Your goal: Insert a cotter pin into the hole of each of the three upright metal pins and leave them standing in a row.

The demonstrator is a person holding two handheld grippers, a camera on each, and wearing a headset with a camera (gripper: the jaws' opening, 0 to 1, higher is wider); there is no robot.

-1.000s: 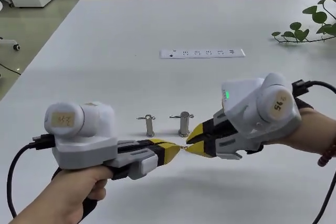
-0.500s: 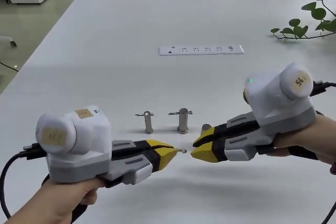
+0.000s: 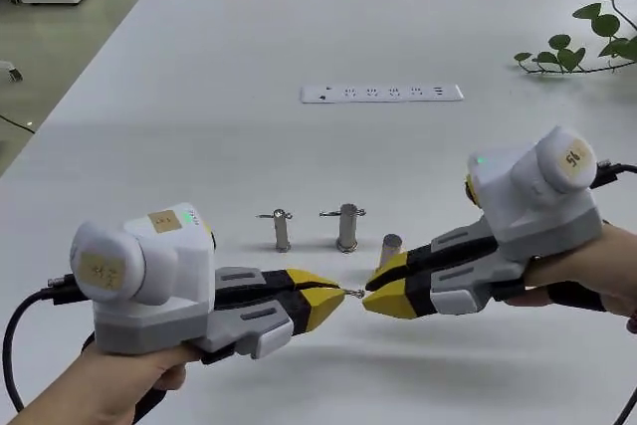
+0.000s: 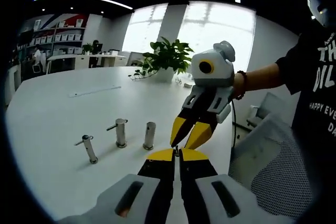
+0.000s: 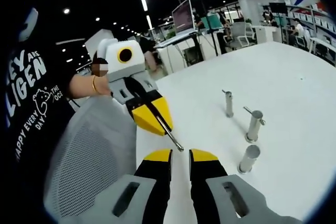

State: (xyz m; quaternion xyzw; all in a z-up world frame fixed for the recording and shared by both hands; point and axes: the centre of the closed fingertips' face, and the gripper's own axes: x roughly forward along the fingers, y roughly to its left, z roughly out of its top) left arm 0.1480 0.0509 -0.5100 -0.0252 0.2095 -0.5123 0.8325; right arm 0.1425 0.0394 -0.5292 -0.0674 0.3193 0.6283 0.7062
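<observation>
My left gripper [image 3: 338, 294] and my right gripper [image 3: 370, 298] point at each other, their yellow tips nearly meeting low over the white counter [image 3: 199, 97].

The left fingers are pressed together on a thin cotter pin [image 3: 351, 293], which pokes out past their tips toward the right fingers. In the right gripper view the cotter pin [image 5: 171, 131] is a slim metal rod slanting out of the left gripper [image 5: 157, 124]. Its free end sits right at the gap between my right fingertips, and I cannot tell whether it touches them.

My right gripper [image 5: 180, 156] has its fingers a narrow gap apart, with nothing held between them. In the left gripper view the right gripper [image 4: 184, 142] hangs tip-down just beyond my left gripper [image 4: 177, 153].

Three metal pins stand upright in a row on the counter, beyond the fingertips. The bare metal pin [image 3: 391, 246] stands just behind my right fingers and has nothing through it. The middle metal pin [image 3: 347, 228] stands beyond the spot where the two sets of fingertips meet, with a wire pin lying crosswise through its top. The end metal pin [image 3: 282, 231] stands beyond my left fingers, also with a wire pin through its top.

Well beyond the row lies a white power strip [image 3: 383, 95]. Green plant [image 3: 587, 42] leaves trail onto the counter far past my right gripper.
</observation>
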